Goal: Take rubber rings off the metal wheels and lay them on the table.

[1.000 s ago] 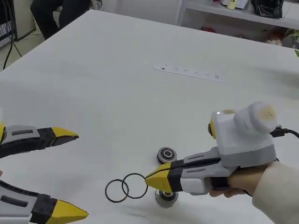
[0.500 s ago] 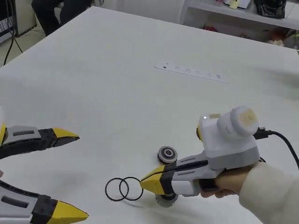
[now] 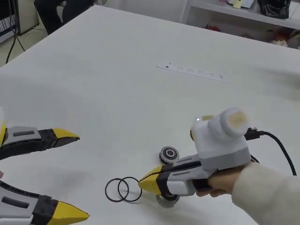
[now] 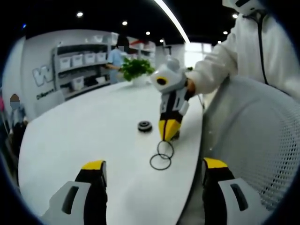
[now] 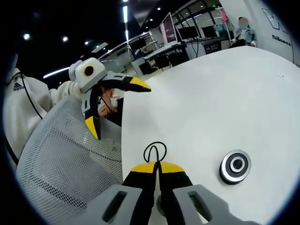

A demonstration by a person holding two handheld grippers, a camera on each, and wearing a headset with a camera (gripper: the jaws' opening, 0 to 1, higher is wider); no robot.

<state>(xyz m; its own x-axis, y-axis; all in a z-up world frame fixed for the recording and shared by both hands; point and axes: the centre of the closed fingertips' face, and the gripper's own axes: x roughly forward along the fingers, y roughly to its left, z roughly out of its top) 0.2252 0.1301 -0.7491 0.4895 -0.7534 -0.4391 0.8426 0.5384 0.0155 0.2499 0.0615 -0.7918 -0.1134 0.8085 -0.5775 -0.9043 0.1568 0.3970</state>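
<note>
Rubber rings are my concern. One thin black rubber ring (image 5: 154, 152) pokes out as a loop from the tips of my right gripper (image 3: 151, 183), whose yellow-tipped jaws are pressed together on its edge, as far as I can tell. It overlaps a second thin black ring (image 3: 116, 191) just to its left on the white table (image 3: 140, 93). My left gripper (image 3: 68, 176) sits at the near left, jaws wide apart and holding nothing.

If I release carelessly, I judge the springy rubber could flick away toward the near table edge, which is close. Dragging it could snag the second ring and pull that along. A small silver metal wheel (image 3: 166, 200) lies right under the right gripper's body, and a nudge could set it rolling. A round metal wheel with dark and silver bands (image 3: 168, 154) rests just on the far side.

The rings look slender, limp and grippy. The wheels look hard, smooth and dense, and the tabletop is matte and flat.
</note>
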